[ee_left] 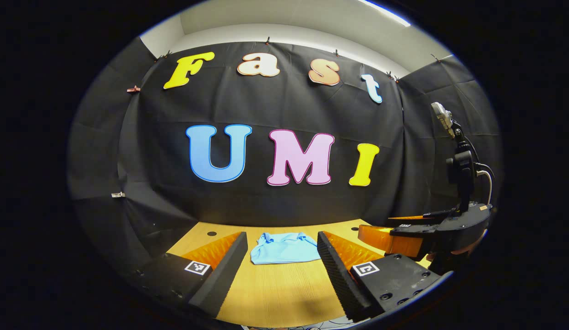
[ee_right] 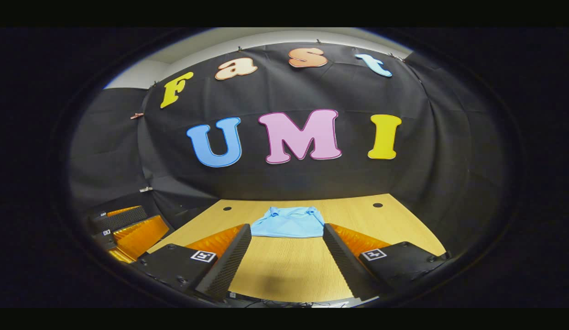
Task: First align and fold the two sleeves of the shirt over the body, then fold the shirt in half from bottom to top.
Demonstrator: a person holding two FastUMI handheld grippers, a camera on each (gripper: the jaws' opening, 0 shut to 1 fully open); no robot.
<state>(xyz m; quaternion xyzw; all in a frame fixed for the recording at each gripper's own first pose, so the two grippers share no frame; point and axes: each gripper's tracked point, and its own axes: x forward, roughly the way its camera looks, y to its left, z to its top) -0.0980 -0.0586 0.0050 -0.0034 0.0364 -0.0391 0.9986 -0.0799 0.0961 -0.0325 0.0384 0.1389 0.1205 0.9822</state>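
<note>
A light blue shirt (ee_left: 284, 247) lies as a compact, roughly rectangular bundle at the middle of the wooden table (ee_left: 280, 288), collar end toward the wall. My left gripper (ee_left: 282, 237) is open, hovering short of the shirt's near edge with nothing between its fingers. In the right gripper view the same shirt (ee_right: 289, 222) lies ahead, and my right gripper (ee_right: 287, 228) is open and empty too, back from the cloth. The right gripper (ee_left: 394, 236) also appears at the right of the left gripper view. The left gripper (ee_right: 124, 224) appears at the far left of the right gripper view.
The table (ee_right: 293, 270) has small round holes near its far corners (ee_right: 227, 208) (ee_right: 377, 205). Black cloth walls close in the back and sides. A camera on a dark mount (ee_left: 458, 156) rises above the right gripper. Cables lie past the near table edge.
</note>
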